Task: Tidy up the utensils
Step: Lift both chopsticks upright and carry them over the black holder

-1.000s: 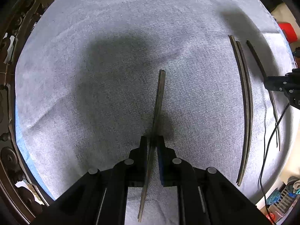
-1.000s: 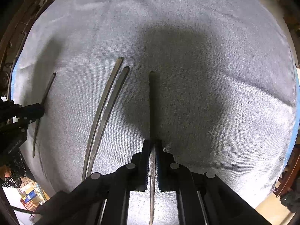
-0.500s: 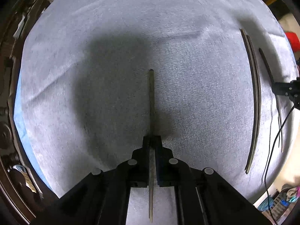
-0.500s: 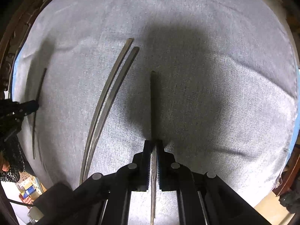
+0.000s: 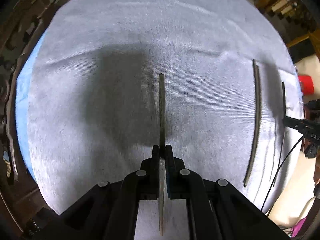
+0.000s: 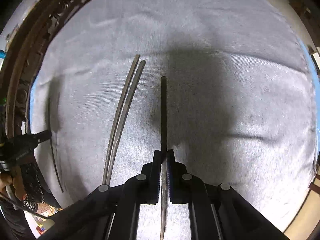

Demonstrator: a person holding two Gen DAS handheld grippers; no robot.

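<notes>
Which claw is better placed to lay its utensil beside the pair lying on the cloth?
Right, probably: the right claw holds its utensil close beside the pair; the left claw is farther away.

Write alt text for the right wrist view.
The right claw is shut on a thin dark utensil that points straight ahead over a grey cloth. Two more utensils lie side by side on the cloth to its left, and the left claw shows at the far left edge.
</notes>
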